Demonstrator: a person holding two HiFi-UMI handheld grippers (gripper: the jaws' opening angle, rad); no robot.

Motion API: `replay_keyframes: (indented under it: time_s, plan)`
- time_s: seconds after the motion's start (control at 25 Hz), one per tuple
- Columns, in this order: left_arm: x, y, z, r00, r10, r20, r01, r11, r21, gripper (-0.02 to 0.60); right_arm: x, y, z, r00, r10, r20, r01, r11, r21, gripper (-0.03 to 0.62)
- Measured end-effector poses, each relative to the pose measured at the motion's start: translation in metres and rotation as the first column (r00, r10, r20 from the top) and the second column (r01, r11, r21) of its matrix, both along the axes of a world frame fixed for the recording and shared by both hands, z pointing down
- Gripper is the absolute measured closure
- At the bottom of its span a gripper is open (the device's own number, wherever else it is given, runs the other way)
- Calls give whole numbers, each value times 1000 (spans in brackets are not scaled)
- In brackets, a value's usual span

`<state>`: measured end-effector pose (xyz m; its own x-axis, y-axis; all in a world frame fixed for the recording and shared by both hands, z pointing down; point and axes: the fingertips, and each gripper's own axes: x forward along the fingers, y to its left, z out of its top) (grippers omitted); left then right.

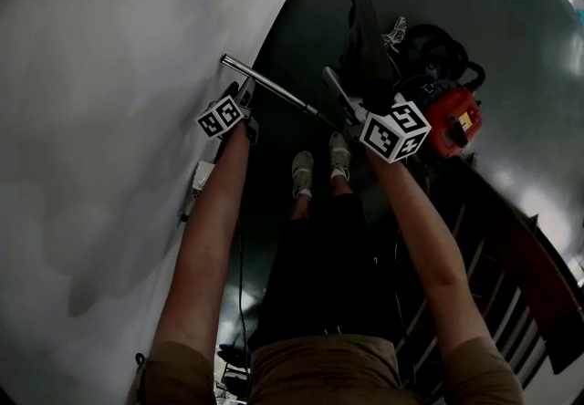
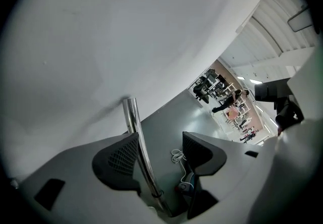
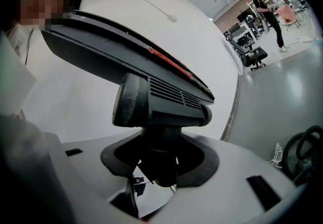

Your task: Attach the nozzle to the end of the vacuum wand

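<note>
Nozzle (image 3: pixel 151 87): stiff plastic, bulky, probably light; round neck is best hold. Wide black floor head, red strip on top, upper centre of head view. Right gripper (image 3: pixel 159 160) clamped on that neck.

Wand (image 2: pixel 133 127): rigid chrome tube, slick, may slip. Sits upper left by white wall (image 2: pixel 101 41). Left gripper (image 2: pixel 159 143) jaws apart, wand between them close to left jaw, not squeezed.

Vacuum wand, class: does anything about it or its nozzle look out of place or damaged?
Nothing looks damaged. The nozzle is simply off the wand, clamped by its neck in the right gripper; the wand's chrome end is bare.
</note>
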<state>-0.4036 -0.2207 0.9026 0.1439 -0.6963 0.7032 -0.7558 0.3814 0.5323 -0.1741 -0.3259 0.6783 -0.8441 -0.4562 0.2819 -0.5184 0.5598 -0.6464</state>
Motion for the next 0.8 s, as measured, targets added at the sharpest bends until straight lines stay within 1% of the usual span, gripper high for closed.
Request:
replay_keyframes:
  time_s: [0.08, 0.16, 0.28, 0.36, 0.44, 0.64, 0.72, 0.8]
  plan:
    - [1, -3, 17, 1000, 4, 7, -4, 1000, -23, 318, 0, 5, 17, 1000, 0, 3, 0, 1000, -22, 411]
    - [-4, -6, 32, 1000, -8, 30, 10, 998, -58, 318, -2, 8, 31, 1000, 9, 4, -9, 999, -47, 411]
    - [-21, -12, 56, 997, -50, 63, 57, 993, -106, 316, -13, 9, 48, 1000, 30, 6, -30, 996, -83, 411]
    - [-24, -15, 70, 996, -71, 58, 78, 990, -117, 316, -18, 12, 58, 999, 35, 7, -34, 995, -98, 411]
    - [-23, -20, 80, 996, -68, 51, 73, 990, -124, 316, -22, 14, 63, 1000, 30, 7, -30, 994, -105, 411]
    - [-31, -25, 95, 997, -53, 63, 62, 987, -150, 314, -28, 15, 72, 1000, 15, -5, -15, 994, -112, 411]
    - [-27, -23, 108, 998, -43, 46, 50, 984, -169, 314, -25, 17, 79, 1000, 20, -10, -21, 992, -123, 411]
    - [-21, -25, 121, 1000, -12, 23, 16, 981, -191, 318, -20, 18, 86, 1000, 24, -12, -25, 991, -131, 411]
